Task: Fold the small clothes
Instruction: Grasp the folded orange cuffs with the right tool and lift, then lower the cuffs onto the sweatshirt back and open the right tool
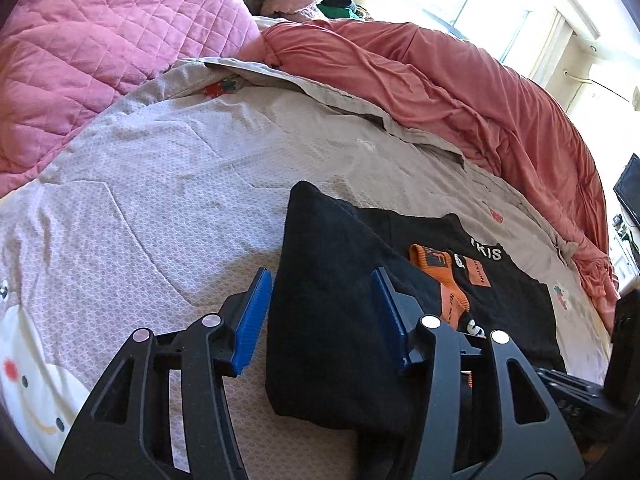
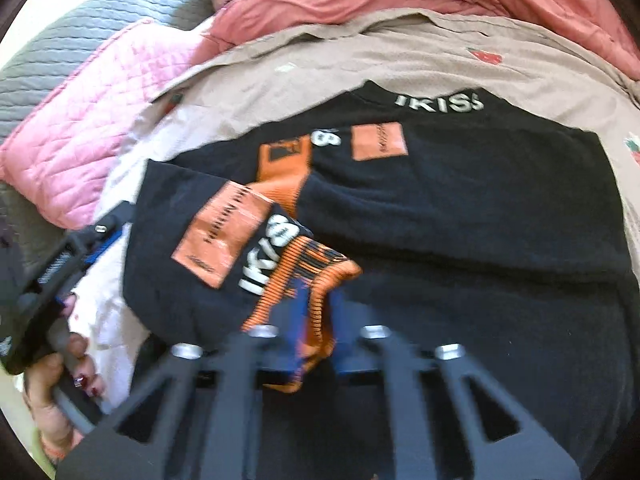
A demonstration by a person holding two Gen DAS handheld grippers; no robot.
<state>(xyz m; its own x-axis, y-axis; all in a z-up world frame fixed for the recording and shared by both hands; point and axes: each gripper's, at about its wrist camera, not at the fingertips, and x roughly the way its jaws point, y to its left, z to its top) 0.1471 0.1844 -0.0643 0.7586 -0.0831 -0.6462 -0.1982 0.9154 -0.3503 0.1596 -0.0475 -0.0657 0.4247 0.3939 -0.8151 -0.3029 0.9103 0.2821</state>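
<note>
A black garment with orange patches and white lettering (image 1: 344, 304) lies on the bed, its left part folded over. It also fills the right wrist view (image 2: 460, 208). My left gripper (image 1: 320, 288) is open, its blue pads (image 1: 256, 312) straddling the folded left edge of the garment just above it. My right gripper (image 2: 316, 320) is shut on the garment's orange striped cuff (image 2: 316, 272) and holds it over the black cloth. The left gripper shows at the left of the right wrist view (image 2: 80, 248), held by a hand.
The bed has a beige patterned cover (image 1: 160, 184). A pink quilt (image 1: 92, 52) lies at the back left, a rumpled red blanket (image 1: 460, 92) along the back right. A grey quilt (image 2: 72, 36) lies further back. A window is behind the bed.
</note>
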